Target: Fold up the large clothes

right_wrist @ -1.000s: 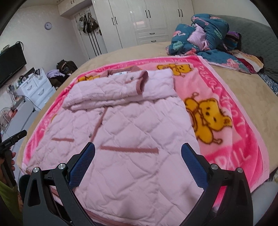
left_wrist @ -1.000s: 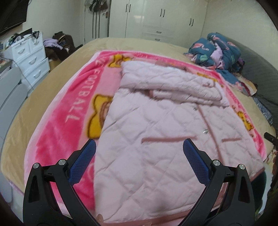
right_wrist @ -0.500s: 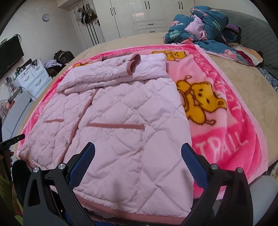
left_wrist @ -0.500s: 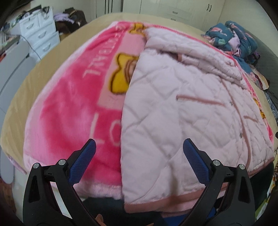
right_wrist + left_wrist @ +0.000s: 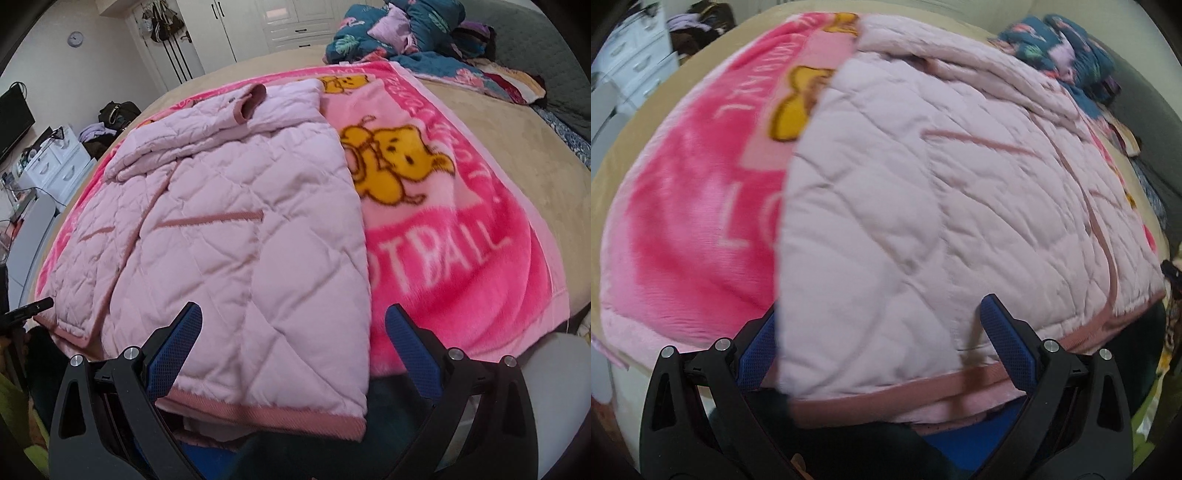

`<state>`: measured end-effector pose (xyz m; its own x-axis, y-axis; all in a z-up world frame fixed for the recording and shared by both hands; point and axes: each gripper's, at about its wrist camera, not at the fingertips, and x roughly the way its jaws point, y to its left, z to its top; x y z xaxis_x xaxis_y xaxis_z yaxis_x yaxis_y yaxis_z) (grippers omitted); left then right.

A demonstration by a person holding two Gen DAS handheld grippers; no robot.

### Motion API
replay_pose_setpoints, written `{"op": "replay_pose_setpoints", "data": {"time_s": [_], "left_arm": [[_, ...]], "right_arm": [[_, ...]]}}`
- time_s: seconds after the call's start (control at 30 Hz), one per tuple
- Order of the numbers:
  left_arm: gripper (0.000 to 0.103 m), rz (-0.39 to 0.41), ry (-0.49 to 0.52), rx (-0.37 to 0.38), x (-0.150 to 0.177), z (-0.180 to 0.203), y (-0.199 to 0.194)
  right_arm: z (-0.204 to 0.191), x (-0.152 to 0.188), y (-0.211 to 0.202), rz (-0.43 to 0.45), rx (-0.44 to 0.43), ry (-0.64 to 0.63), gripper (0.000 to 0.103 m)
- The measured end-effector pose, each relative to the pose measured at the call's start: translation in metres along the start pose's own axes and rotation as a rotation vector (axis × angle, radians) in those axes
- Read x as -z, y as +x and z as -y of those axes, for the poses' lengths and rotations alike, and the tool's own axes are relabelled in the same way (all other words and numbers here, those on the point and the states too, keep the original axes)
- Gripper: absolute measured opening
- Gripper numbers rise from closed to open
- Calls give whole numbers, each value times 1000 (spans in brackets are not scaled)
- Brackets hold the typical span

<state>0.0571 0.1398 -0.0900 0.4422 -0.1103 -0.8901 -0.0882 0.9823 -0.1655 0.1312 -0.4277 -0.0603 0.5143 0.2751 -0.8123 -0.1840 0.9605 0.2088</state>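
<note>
The pink quilted jacket lay lengthwise, hem nearest, collar far; left gripper and right gripper hovered wide apart at its hem corners

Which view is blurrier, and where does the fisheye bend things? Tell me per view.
Left wrist view: blurrier, the pink quilted jacket and the blanket lettering are smeared, and the bed bulges like a dome. Right wrist view: sharper, the jacket's quilting and the blanket's bear print are crisp, though the wardrobe doors lean and the corners go dark.
</note>
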Motion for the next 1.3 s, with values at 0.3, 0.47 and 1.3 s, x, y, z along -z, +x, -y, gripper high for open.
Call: {"op": "replay_pose_setpoints", "data": {"time_s": [0.3,0.47,1.3], "left_arm": [[79,7,-7,16,1,4,4],[59,29,-53,40,-1,-2,0],[11,259,-38,128,-36,9,-65]], "right_arm": [[11,21,1,-83,-31,20,99],[14,28,10,-119,-73,64,99],[-14,-27,-48,208,-326,7,15]]}}
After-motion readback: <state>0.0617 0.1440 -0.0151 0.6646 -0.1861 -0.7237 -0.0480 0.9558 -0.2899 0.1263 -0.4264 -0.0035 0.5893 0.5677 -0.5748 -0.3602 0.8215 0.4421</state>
